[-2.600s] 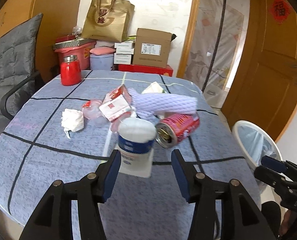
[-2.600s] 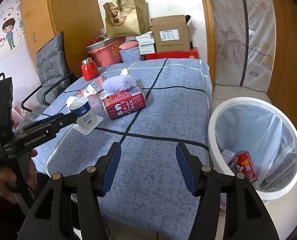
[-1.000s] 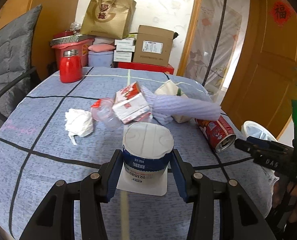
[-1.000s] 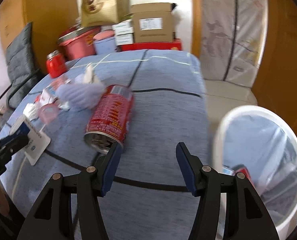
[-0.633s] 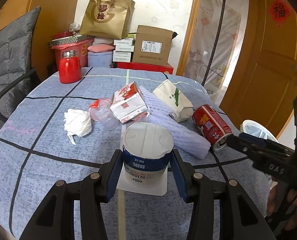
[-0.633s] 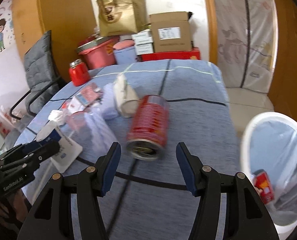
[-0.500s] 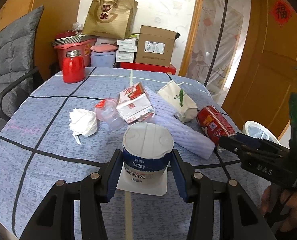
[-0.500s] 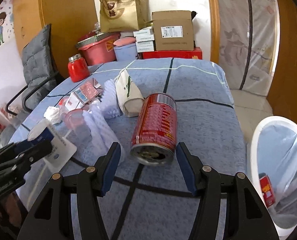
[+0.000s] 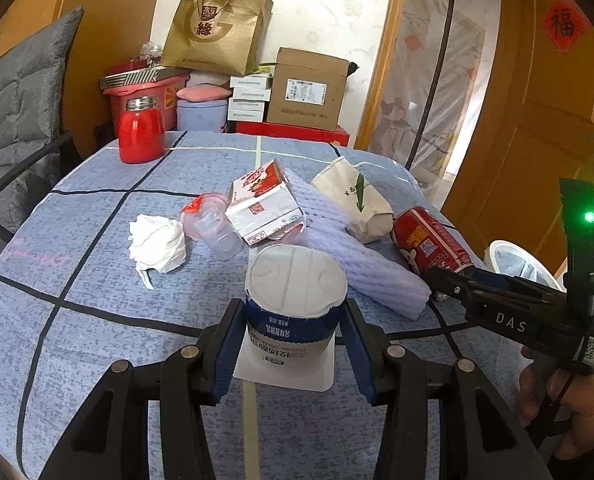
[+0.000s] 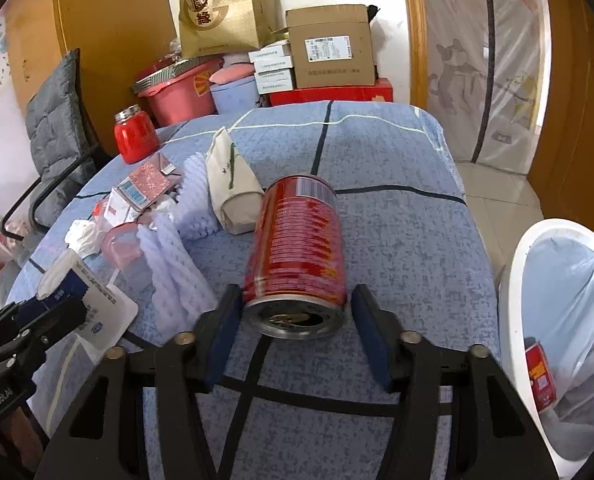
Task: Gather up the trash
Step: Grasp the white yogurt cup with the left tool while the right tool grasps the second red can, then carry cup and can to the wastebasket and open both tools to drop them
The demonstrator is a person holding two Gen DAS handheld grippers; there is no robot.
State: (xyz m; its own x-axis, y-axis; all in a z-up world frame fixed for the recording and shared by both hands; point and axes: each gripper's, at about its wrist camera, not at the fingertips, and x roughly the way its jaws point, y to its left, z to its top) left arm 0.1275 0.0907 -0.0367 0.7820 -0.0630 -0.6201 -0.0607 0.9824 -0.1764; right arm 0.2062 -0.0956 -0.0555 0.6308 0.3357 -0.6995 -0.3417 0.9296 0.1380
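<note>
**Two pieces of trash bracketed at once, bin waiting at the right edge**

In the left wrist view, an upturned yogurt cup (image 9: pixel 295 304) with a blue band is seen at lower centre, standing on its peeled lid on the blue checked counter (image 9: pixel 77 320). It is held by the left gripper (image 9: pixel 293 344), whose fingers (image 9: pixel 227 354) are pressed against both sides of the cup at a fairly wide setting. The cup is judged to be thin plastic, light and easily crushed, so a gentle hold low on the blue band is thought best; the loose lid beneath may flap or stay behind.

In the right wrist view, a red can (image 10: pixel 297 256) lies on its side at centre frame, its open end turned toward the camera. It sits between the fingers (image 10: pixel 221 340) of the right gripper (image 10: pixel 295 340), which are closing; a small gap is visible on the right side, so the can is not yet gripped. The can is judged empty, light, smooth and prone to rolling or denting, and is best taken across its round body near the rim, where it is stiffest.

A white bin (image 10: pixel 533 264) with a clear liner is seen at the right edge, beside the counter, with a red item already inside. Tissue, a carton, a foam sleeve and a paper bag remain in the left half of the frame.
</note>
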